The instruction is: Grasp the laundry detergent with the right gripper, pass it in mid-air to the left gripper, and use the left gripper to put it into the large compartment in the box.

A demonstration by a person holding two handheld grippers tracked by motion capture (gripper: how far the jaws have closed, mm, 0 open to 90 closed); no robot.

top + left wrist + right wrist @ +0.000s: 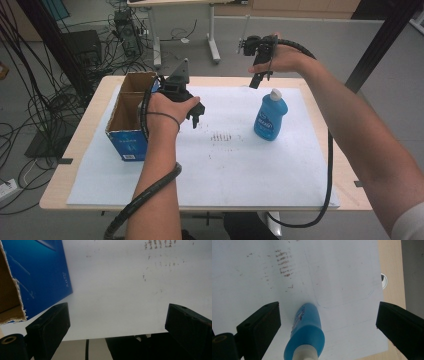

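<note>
The blue bottle (270, 118) stands upright on the white sheet (225, 165) that covers the worktop (80, 145), right of the middle, its white cap (275, 93) on top. Above and just behind it hangs the right hand-held gripper (256, 80), held by a hand whose forearm reaches in from the lower right, wrist bent so the jaws point down. In the right gripper view the bottle (305, 332) rises between the two black jaws, which stand wide apart with clear gaps either side, touching nothing.

Toward the left, the left hand-held gripper (196, 116) hovers over the sheet just beside the open cardboard box (131, 117) with its blue sides, forearm coming straight up from the bottom edge. Its jaws likewise stand apart and empty.
</note>
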